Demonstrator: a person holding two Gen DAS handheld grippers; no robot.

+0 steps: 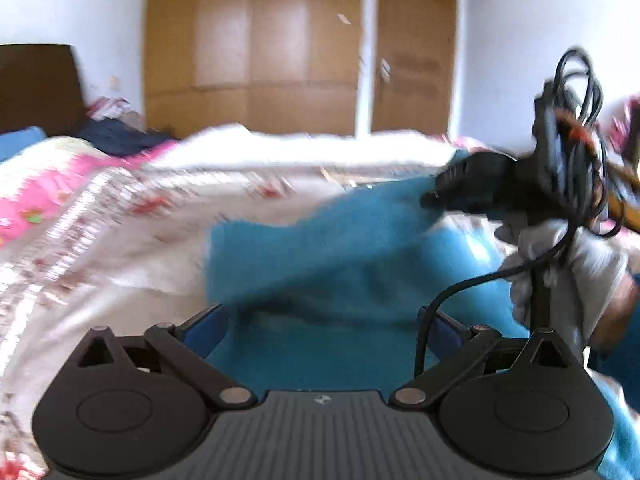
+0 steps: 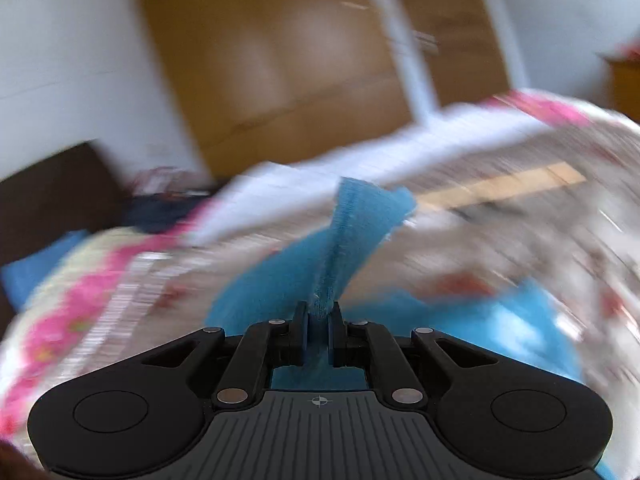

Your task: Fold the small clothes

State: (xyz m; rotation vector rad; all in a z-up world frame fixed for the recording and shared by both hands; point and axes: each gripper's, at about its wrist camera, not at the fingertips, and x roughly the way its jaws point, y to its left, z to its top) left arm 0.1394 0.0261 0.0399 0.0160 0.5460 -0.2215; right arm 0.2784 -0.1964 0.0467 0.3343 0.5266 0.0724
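Pinching the teal cloth between my right gripper fingers, I have a seamed, folded edge clamped tight; the two pads are pressed together on it and the fabric rises away from them toward the far side, a loose corner flaring to the right. More of the same cloth spreads low on the right, over the floral bedspread, though that view is heavily smeared by blur.

From my left gripper the fingers stand wide apart, nothing between them but the teal cloth lying just beyond, draped across the gap without either pad visibly touching it. The cloth stretches from near centre up and to the right, where my other gripper holds its far edge lifted off the floral bedspread. A white-gloved hand grips that tool's handle at the right, with black cable looped above it.

Far behind stands a wooden wardrobe, and a heap of dark and patterned clothes sits at the far left.

Only a small crosshair mark shows on each gripper body; I can read no writing anywhere.
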